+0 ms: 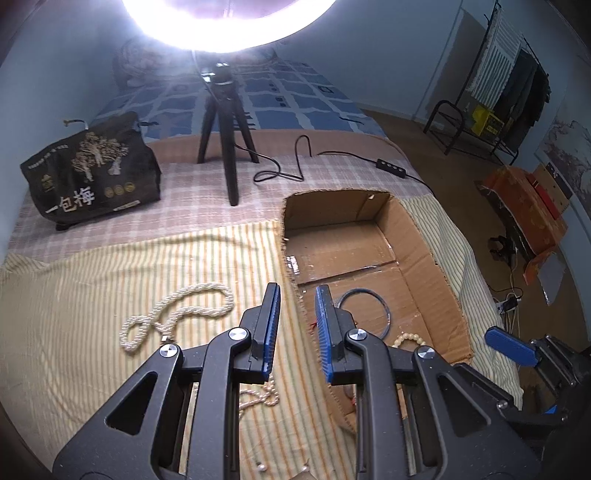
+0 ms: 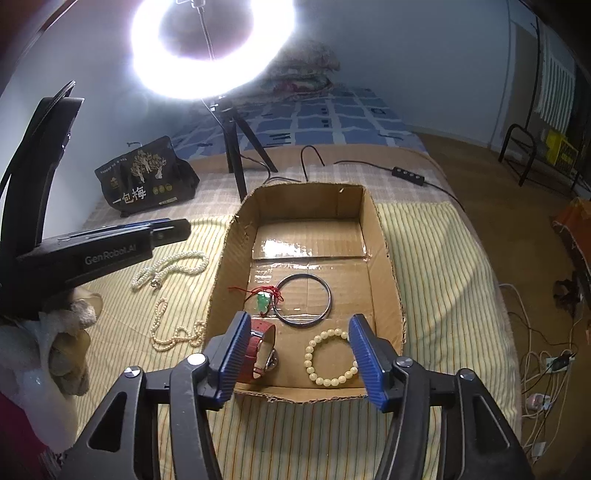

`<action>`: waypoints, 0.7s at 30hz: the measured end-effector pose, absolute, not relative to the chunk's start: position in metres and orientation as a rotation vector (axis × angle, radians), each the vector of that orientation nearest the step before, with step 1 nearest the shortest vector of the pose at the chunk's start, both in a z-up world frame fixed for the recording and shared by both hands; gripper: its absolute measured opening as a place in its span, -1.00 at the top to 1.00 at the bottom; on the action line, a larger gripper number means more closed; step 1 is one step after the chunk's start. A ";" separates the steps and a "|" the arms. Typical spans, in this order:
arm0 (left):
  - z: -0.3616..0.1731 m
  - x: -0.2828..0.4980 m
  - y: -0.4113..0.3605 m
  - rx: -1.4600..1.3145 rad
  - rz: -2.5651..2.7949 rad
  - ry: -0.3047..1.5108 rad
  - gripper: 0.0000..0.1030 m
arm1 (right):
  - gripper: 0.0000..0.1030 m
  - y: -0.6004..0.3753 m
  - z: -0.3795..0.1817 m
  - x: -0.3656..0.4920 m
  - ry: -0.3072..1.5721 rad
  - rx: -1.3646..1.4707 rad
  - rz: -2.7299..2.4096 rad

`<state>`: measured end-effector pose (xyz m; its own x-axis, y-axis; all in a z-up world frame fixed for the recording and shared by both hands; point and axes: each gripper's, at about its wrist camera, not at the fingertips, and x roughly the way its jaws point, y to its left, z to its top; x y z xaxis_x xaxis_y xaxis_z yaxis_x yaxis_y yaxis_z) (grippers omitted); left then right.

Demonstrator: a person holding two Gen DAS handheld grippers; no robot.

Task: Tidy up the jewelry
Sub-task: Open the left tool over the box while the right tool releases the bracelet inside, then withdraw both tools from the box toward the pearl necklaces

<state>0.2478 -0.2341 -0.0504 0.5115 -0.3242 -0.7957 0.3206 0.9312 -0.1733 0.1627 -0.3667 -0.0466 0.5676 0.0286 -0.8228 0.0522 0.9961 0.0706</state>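
Both grippers hanging spread, gripping nothing — right gripper (image 2: pixel 295 354) over the shallow brown cardboard box (image 2: pixel 384 236) collecting sorted pieces; left gripper (image 1: pixel 297 325) nearing the white twisted pearl necklace (image 1: pixel 177 314) lying outside on striped cloth.

In the left wrist view, the left gripper (image 1: pixel 297 328) hides the near part of the cardboard box (image 1: pixel 424 236), so only an arc of the bead bracelet (image 1: pixel 406 339) and part of the metal bangle (image 1: pixel 364 293) show. The thin pearl strand (image 1: pixel 258 398) beside the box is mostly covered too. The ring light (image 1: pixel 229 26) beyond the box is cut off by the top edge (its glare washes out any detail).
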 end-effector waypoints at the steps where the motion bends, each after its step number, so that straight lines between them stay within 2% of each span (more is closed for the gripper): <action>1: -0.049 0.246 -0.231 -0.001 -0.385 0.954 0.65 | -0.23 -0.365 -0.045 0.161 0.963 0.086 -0.015; 3: -0.045 0.242 -0.222 0.006 -0.378 0.945 0.65 | -0.34 -0.360 -0.040 0.159 0.949 0.072 -0.021; 12: -0.038 0.228 -0.170 0.029 -0.329 0.929 0.64 | -0.53 -0.328 -0.026 0.145 0.897 0.012 0.011; 15: -0.034 0.223 -0.151 0.025 -0.322 0.912 0.17 | -0.59 -0.314 -0.023 0.142 0.884 -0.002 0.030; 18: -0.032 0.218 -0.136 0.033 -0.309 0.899 0.16 | -0.68 -0.300 -0.022 0.140 0.869 -0.009 0.052; 21: -0.033 0.214 -0.122 0.034 -0.291 0.899 0.16 | -0.69 -0.286 -0.024 0.137 0.871 -0.024 0.068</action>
